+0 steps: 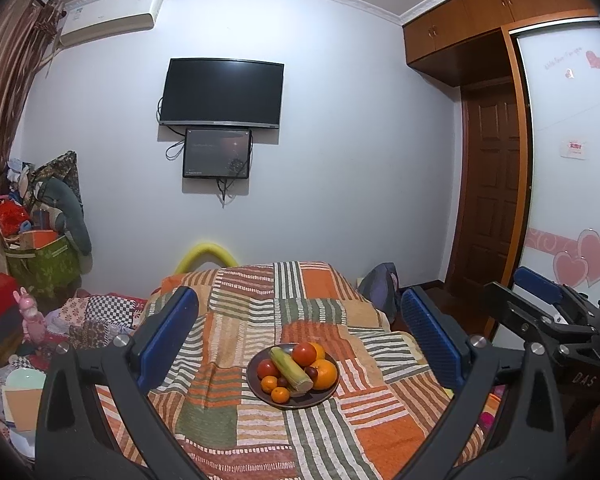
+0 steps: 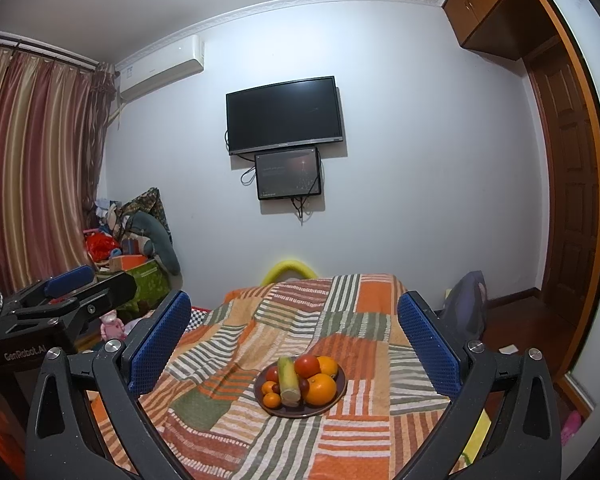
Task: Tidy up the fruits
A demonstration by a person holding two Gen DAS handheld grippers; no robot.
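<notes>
Hovering — left gripper (image 1: 298,322): jaws spread wide, blue pads well apart, nothing between them; held above the bed, short of the fruit.
Right gripper (image 2: 294,322): likewise spread wide and empty, level with its partner; each is visible at the edge of the other's view.
Plate (image 1: 256,390): dark, round, resting on the bedcover, framed between both pairs of fingers but not touched by either.
Fruit on plate: large orange (image 1: 324,374) at the near right; a second orange (image 2: 327,365) behind it; red tomato (image 1: 304,353) at the back; smaller tomato (image 1: 267,369) at the left; two small tangerines (image 1: 275,390) at the front; dark plums (image 1: 310,371) tucked among them.
Green stalk (image 1: 290,368): a pale green, cut-ended piece lying diagonally across the pile, touching several fruits.
Bedcover (image 1: 324,432): striped patchwork in orange, green and white, rumpled; no fruit lies loose on it.
Second container: none visible on the bed.
Progress (judged): either all is gathered on the plate, or sorting has not yet begun; the views cannot settle which.
Remaining (judged): if sorting is intended, every piece awaits handling.
</notes>
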